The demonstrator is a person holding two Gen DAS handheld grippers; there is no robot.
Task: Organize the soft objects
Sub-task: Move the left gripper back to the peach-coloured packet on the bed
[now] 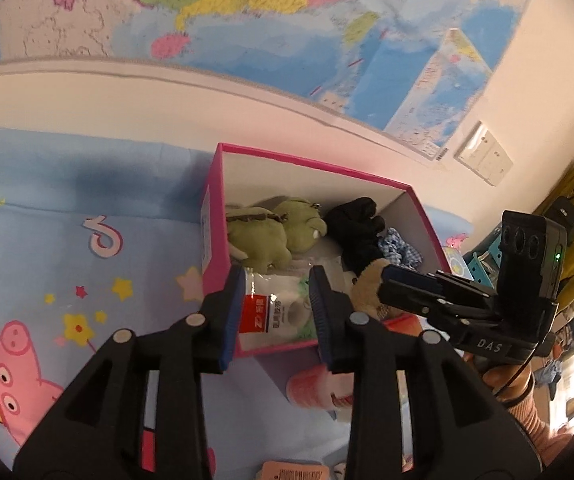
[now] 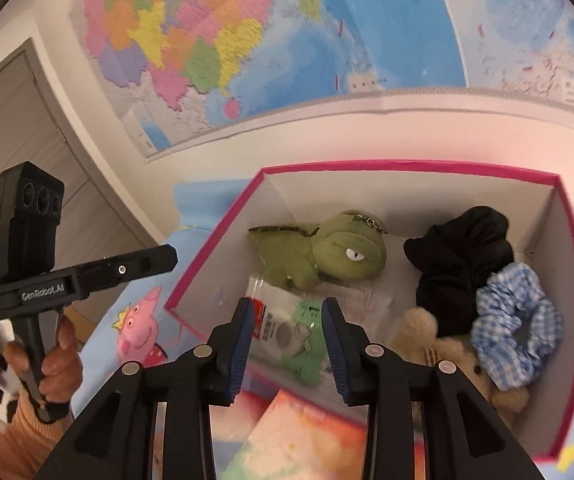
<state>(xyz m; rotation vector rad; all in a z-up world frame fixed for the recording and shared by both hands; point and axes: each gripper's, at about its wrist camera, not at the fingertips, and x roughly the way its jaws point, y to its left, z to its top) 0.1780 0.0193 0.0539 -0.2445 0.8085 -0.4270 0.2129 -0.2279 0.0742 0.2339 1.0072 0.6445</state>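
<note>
A pink-edged cardboard box (image 2: 407, 168) with white inner walls sits on a bed, against the wall, and holds the soft things. At its far side lies a green plush toy (image 2: 327, 248) with a small metal chain on top. Just in front of it, flat on the box floor, is a clear plastic packet (image 2: 287, 332) with white and green contents and a red label (the print is too small to read). To the right sit a black scrunchie (image 2: 459, 264) and, touching it, a blue-and-white gingham scrunchie (image 2: 515, 320); a tan plush toy (image 2: 419, 328) lies partly under both.

The left tool (image 1: 275, 312) hangs over the near left corner of the box with its blue pads apart; the packet shows through the gap, but the pads do not press on it. The right tool (image 2: 287, 344) hovers above the same packet, jaws partly open and holding nothing. Each tool is held by a hand, the left hand (image 2: 53, 364) in an orange ribbed sleeve.

The bedsheet (image 1: 67, 260) is light blue with a pink cartoon pig and stars. A large coloured map (image 2: 287, 40) hangs on the wall above, with a wall switch (image 1: 483, 154) beside it.
</note>
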